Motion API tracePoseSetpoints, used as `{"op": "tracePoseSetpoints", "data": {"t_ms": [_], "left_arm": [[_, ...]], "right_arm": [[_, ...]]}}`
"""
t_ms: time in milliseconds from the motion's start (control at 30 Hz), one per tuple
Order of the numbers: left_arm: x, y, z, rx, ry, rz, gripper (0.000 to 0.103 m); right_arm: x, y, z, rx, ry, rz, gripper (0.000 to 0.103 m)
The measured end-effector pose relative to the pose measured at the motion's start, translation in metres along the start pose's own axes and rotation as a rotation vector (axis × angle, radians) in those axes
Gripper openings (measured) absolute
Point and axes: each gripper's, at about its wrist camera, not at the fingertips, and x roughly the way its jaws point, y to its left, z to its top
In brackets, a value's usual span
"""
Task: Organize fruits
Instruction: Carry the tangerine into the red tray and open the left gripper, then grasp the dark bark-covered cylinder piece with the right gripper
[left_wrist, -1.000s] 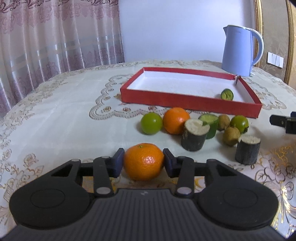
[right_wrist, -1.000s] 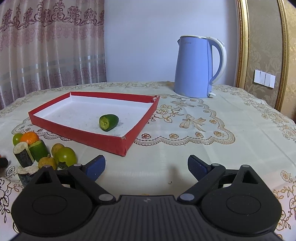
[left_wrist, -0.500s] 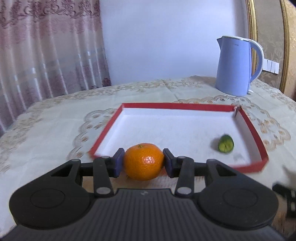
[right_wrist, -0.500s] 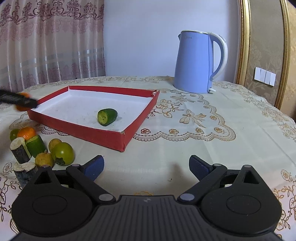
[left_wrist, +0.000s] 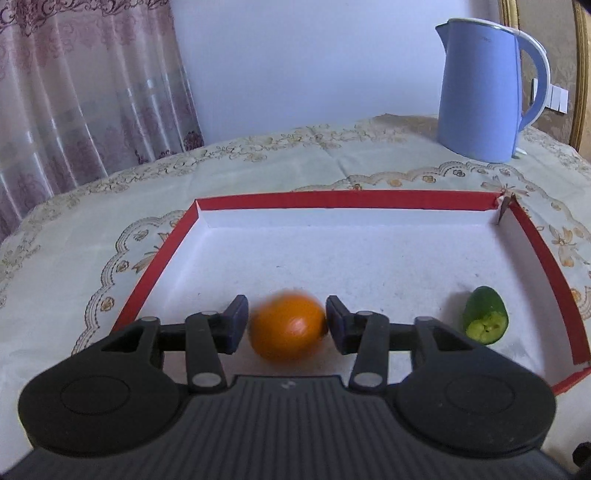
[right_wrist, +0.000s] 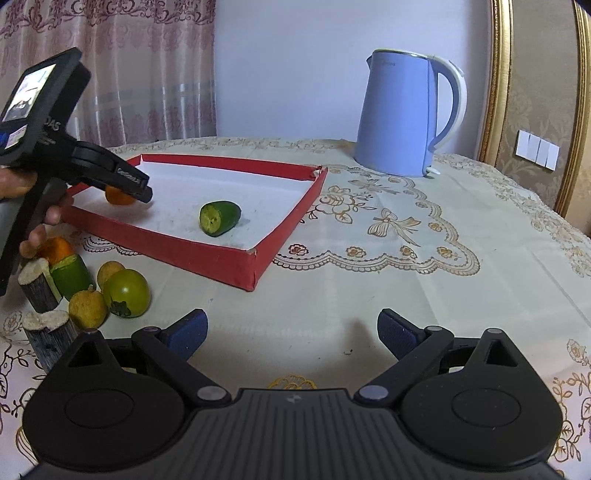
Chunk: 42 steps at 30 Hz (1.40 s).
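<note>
Over the red tray (left_wrist: 162, 258), left gripper (left_wrist: 283, 325) with jaws opening, pads just off the blurred orange (left_wrist: 287, 329) dropping free between them onto the white tray floor. Right gripper (right_wrist: 291, 332) hanging released and empty above the surface, near the loose fruit pile (right_wrist: 125, 288).

Likely trouble: orange rolling on landing, bumping the cut green fruit (left_wrist: 484, 320) or stopping against the low red wall; jaws perhaps nudging it while drawing back.

Underneath, a cream embroidered tablecloth (right_wrist: 406, 236) over the surface; blue kettle (right_wrist: 402, 114) well behind the tray, pink curtains (left_wrist: 85, 92) left, pale wall, gilt frame edge and white switches (right_wrist: 537, 149) right.
</note>
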Motion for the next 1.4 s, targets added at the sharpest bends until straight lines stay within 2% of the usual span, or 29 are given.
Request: {"op": "tracePoseSetpoints", "data": {"t_ms": [33, 100, 267, 433, 567, 700, 800, 867, 1033, 1200, 1267, 1333, 1400], "left_arm": [[-0.001, -0.001, 0.000, 0.008, -0.012, 0.006, 0.074], [-0.009, 0.001, 0.000, 0.013, -0.053, 0.027, 0.085], [-0.051, 0.018, -0.007, -0.002, -0.137, 0.061, 0.087], [-0.107, 0.036, -0.056, -0.052, -0.205, 0.067, 0.099], [-0.131, 0.046, -0.093, -0.096, -0.185, 0.052, 0.099], [-0.138, 0.051, -0.115, -0.117, -0.149, 0.044, 0.099], [-0.139, 0.053, -0.122, -0.129, -0.142, 0.035, 0.099], [-0.137, 0.054, -0.125, -0.134, -0.137, 0.030, 0.099], [-0.131, 0.062, -0.135, -0.154, -0.122, 0.040, 0.100], [-0.128, 0.072, -0.140, -0.202, -0.107, 0.028, 0.100], [-0.127, 0.073, -0.141, -0.207, -0.105, 0.023, 0.101], [-0.126, 0.073, -0.142, -0.205, -0.100, 0.015, 0.101], [-0.125, 0.073, -0.142, -0.206, -0.094, 0.009, 0.101]], "right_arm": [[0.000, 0.001, 0.000, -0.005, 0.003, 0.000, 0.099], [0.002, 0.002, 0.000, -0.014, 0.012, 0.000, 0.099], [0.002, 0.003, 0.000, -0.015, 0.011, 0.002, 0.099], [0.002, 0.002, 0.000, -0.014, 0.007, 0.005, 0.099], [0.001, 0.002, 0.000, -0.018, 0.003, 0.027, 0.099], [-0.018, 0.004, -0.003, -0.009, -0.082, 0.061, 0.099], [-0.033, 0.010, -0.004, 0.045, -0.063, 0.214, 0.099], [-0.042, 0.020, -0.003, 0.035, -0.068, 0.251, 0.099], [-0.056, 0.053, -0.003, -0.061, -0.100, 0.273, 0.099], [-0.053, 0.082, -0.007, -0.131, -0.095, 0.282, 0.098], [-0.050, 0.093, -0.009, -0.158, -0.093, 0.269, 0.089], [-0.044, 0.100, -0.010, -0.166, -0.071, 0.271, 0.053], [-0.035, 0.104, -0.012, -0.164, -0.023, 0.290, 0.048]]}}
